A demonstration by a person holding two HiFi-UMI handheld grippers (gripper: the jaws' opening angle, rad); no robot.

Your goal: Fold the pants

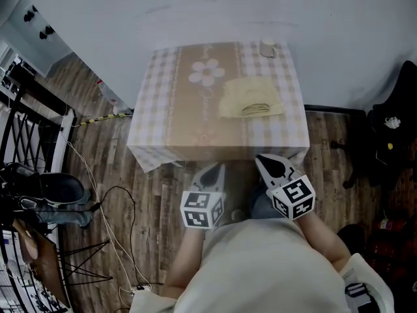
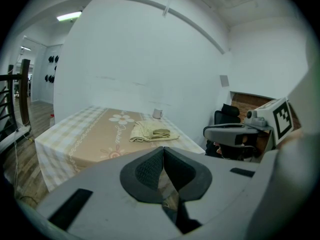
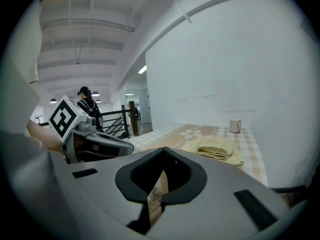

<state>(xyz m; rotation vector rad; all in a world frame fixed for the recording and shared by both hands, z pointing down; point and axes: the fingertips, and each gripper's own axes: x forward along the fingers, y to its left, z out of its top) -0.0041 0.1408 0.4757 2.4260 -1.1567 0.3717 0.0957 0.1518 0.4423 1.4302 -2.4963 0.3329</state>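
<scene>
Two grippers are held low, just short of the near edge of the table point(image 1: 163, 119), and neither is touching it.

- Far left: cables point(image 1: 107, 220) are strewn over the wood floor point(image 1: 146, 197).
- Left gripper point(image 1: 211, 171): the jaws are pressed together with nothing pinched between them. It is aimed at the table from below the cloth edge. Its marker cube point(image 1: 202, 208) is seen nearest the person's body.
- Table: it is pushed against the white wall point(image 1: 208, 5) and covered by a checked cloth with a tan centre strip and a flower print point(image 1: 207, 72).
- Pants point(image 1: 251, 98): pale yellow, already folded into a compact stack. They are laid on the right half of the table, right of the flower print and well apart from both grippers.
- Cup point(image 1: 268, 47): it is set upright at the far right corner of the table, next to the wall, beyond the pants and not touching them.
- Right gripper point(image 1: 269, 164): the jaws are pressed together and empty. It is held beside the left gripper and pointed at the near right part of the table.
- Far right: a black chair point(image 1: 399, 106) is parked on the floor, clear of the table.
</scene>
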